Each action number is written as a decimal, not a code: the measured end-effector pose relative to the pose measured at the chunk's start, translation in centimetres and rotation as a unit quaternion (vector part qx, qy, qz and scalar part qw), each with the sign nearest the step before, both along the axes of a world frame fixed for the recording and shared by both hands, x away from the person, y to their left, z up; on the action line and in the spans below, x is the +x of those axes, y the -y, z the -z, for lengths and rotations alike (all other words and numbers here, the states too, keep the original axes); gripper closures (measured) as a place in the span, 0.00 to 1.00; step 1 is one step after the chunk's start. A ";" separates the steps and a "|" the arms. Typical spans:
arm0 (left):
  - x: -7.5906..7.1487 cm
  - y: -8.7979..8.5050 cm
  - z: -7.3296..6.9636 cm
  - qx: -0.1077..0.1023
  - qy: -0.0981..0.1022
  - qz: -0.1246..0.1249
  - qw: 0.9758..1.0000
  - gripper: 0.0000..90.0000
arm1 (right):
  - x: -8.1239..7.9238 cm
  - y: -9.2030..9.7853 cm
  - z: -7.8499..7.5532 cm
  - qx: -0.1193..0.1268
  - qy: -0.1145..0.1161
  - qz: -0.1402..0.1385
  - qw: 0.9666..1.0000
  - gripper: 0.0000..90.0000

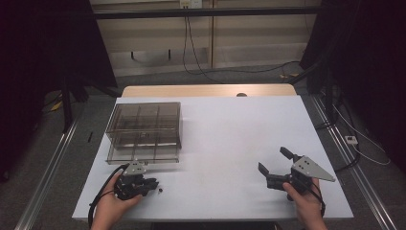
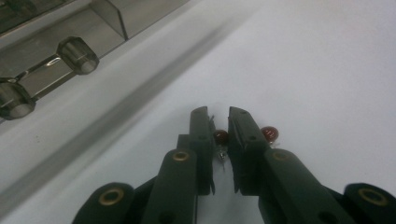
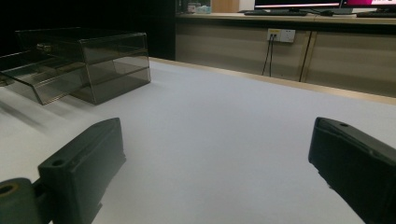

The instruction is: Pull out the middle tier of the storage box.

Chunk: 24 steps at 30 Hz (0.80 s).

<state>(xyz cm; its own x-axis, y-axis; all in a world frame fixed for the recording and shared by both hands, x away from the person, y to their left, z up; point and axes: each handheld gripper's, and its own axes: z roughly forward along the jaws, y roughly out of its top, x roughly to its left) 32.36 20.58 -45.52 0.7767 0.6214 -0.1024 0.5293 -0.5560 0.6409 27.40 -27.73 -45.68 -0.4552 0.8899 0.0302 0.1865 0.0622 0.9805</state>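
Observation:
My left gripper [image 1: 154, 184] lies low on the white table [image 1: 230, 134] near its front left corner, held by a hand. In the left gripper view its jaws [image 2: 218, 112] stand a narrow gap apart, and a small dark red bead [image 2: 221, 136] with a bit of metal wire fills that gap, touching both pads. A second red bead [image 2: 270, 134] lies on the table just outside one jaw, seen as a dark speck [image 1: 160, 189] from above. My right gripper [image 1: 272, 159] rests at the front right, jaws [image 3: 217, 126] wide apart with bare table between them.
A smoky clear drawer box [image 1: 143, 132] stands at the left of the table, just behind the left gripper, one drawer pulled out toward the front. Its round knobs [image 2: 77, 55] show close by. The box [image 3: 84, 60] is far left of the right gripper.

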 end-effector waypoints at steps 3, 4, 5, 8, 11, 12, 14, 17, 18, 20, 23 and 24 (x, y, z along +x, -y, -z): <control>0.1 0.0 0.0 -0.002 0.002 -0.005 1.000 0.90 | 0.0 0.0 0.0 0.000 0.001 0.000 1.000 0.03; 0.1 0.0 0.0 -0.002 0.002 -0.008 1.000 0.90 | 0.0 0.0 0.0 0.000 -0.001 -0.001 1.000 0.03; 0.2 -0.1 0.0 -0.004 0.002 -0.012 1.000 0.90 | 0.0 0.0 0.0 -0.001 -0.001 -0.001 1.000 0.03; 0.3 -0.2 -0.1 -0.015 -0.003 -0.019 1.000 0.90 | 0.1 -0.1 0.0 -0.001 0.000 -0.002 1.000 0.03; 0.4 -0.2 -0.3 -0.018 -0.009 -0.017 1.000 0.90 | 0.1 0.0 0.0 0.000 -0.001 0.000 1.000 0.03; 0.3 -0.2 -0.3 -0.018 -0.007 -0.022 1.000 0.90 | 0.0 0.0 0.0 0.001 -0.001 -0.001 1.000 0.03; 0.5 -0.2 -0.4 -0.020 -0.010 -0.022 1.000 0.90 | 0.0 -0.1 0.0 0.001 -0.001 -0.001 1.000 0.03; 0.6 -0.3 -0.5 -0.028 -0.012 -0.030 0.999 0.90 | 0.0 -0.1 0.0 -0.002 0.000 -0.002 1.000 0.03; 0.7 -0.4 -0.7 -0.027 -0.013 -0.029 0.999 0.90 | 0.0 -0.1 0.0 -0.002 -0.001 -0.002 1.000 0.03; 0.8 -0.4 -0.9 -0.034 -0.019 -0.030 0.999 0.90 | 0.0 -0.1 0.0 -0.002 0.000 -0.002 1.000 0.03; 0.9 -0.6 -1.3 -0.035 -0.017 -0.035 0.999 0.90 | 0.0 0.0 0.0 -0.002 -0.001 -0.001 1.000 0.03; 0.9 -0.5 -1.4 -0.039 -0.019 -0.037 0.998 0.90 | 0.0 0.0 0.0 -0.002 -0.001 -0.001 1.000 0.03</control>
<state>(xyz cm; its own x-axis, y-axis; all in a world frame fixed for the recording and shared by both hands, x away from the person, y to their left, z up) 33.22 21.13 -44.11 0.7242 0.6652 -0.1817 0.5916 -0.4639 0.6594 27.43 -27.70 -45.70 -0.4565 0.8893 0.0274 0.1888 0.0667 0.9797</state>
